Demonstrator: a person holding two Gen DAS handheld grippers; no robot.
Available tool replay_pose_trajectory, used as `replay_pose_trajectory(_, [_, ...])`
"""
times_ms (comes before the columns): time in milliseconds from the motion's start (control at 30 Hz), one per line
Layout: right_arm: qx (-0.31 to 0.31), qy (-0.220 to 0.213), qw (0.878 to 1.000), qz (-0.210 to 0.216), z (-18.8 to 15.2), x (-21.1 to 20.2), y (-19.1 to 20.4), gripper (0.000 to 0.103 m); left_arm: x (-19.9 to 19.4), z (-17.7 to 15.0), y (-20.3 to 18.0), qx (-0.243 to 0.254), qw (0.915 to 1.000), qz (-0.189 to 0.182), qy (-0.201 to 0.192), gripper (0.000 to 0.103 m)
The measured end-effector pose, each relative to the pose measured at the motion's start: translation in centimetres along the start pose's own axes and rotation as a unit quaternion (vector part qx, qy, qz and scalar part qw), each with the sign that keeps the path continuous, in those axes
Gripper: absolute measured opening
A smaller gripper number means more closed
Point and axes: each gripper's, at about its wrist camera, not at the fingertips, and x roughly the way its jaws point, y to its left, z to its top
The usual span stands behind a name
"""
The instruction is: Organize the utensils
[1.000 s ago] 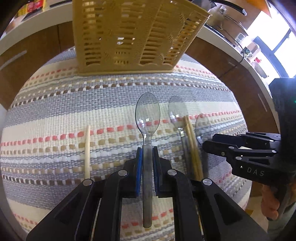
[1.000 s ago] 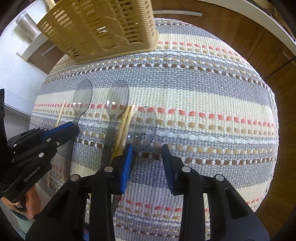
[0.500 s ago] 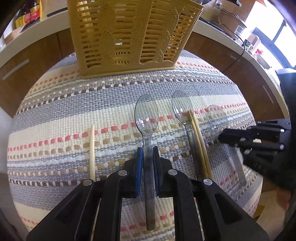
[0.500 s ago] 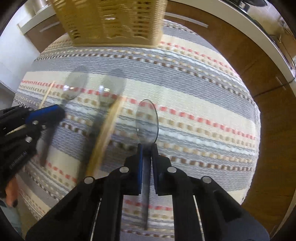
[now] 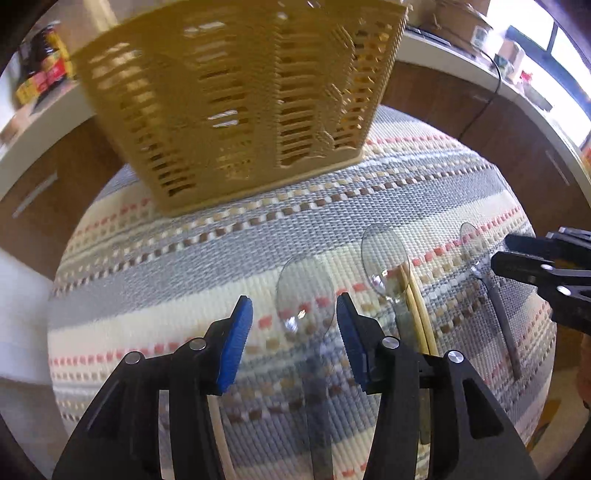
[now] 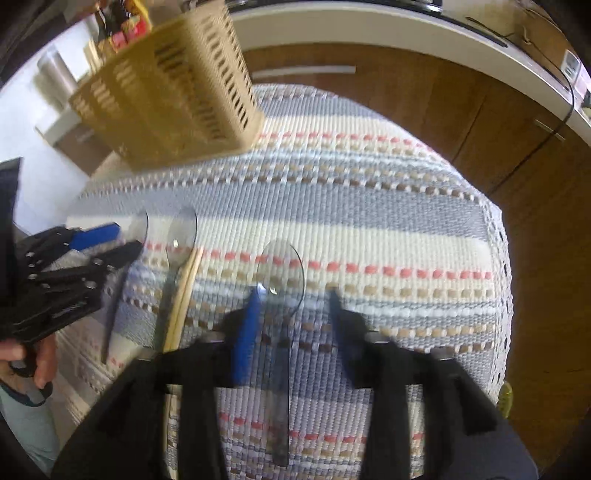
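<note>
Three clear plastic spoons lie side by side on a striped woven mat (image 5: 155, 280). My left gripper (image 5: 295, 332) hangs over the left spoon (image 5: 304, 295). Its jaws are opening, and the spoon's handle lies loose between the blue pads. The middle spoon (image 5: 384, 258) has a pair of wooden chopsticks (image 5: 417, 314) resting against it. In the right wrist view my right gripper (image 6: 293, 321) is also opening over the right spoon (image 6: 280, 269), which lies flat on the mat without the pads touching it. A tan slotted utensil basket (image 5: 240, 99) stands at the mat's far edge.
A single pale chopstick (image 5: 221, 435) lies under my left gripper's left finger. Brown cabinets (image 6: 461, 110) and a white counter (image 6: 406, 26) with bottles and boxes curve behind the mat. A person's hand (image 6: 40, 362) holds the left gripper (image 6: 114, 242).
Half a second ago each gripper was shut on its spoon's handle. Both pairs of jaws have spread and the spoons lie free on the mat. Both views have shifted and the basket looks nearer.
</note>
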Motion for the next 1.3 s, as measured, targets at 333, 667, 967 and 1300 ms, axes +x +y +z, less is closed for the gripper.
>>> replay_pose_trajectory(333, [-0.023, 0.046, 0.998, -0.042, 0.3, 2.6, 2.0, 0.037, 1.5, 2.6, -1.1, 0.012, 0.9994, 0.022, 0.025, 0.035])
replay_pose_trajectory(667, [-0.044, 0.053, 0.996, -0.058, -0.1, 2.9, 3.8, 0.004, 0.5, 1.5, -2.4, -0.001, 0.9997, 0.023, -0.001, 0.03])
replay_pose_trajectory(967, [-0.033, 0.024, 0.998, -0.045, 0.3, 1.2, 1.8, 0.008, -1.1, 0.2, -1.1, -0.013, 0.9999, 0.003, -0.009, 0.03])
replay_pose_trajectory(1300, [0.022, -0.093, 0.99, 0.108, -0.2, -3.1, -0.9, 0.079, -0.7, 0.6, 0.4, -0.013, 0.9998, -0.01, -0.015, 0.031])
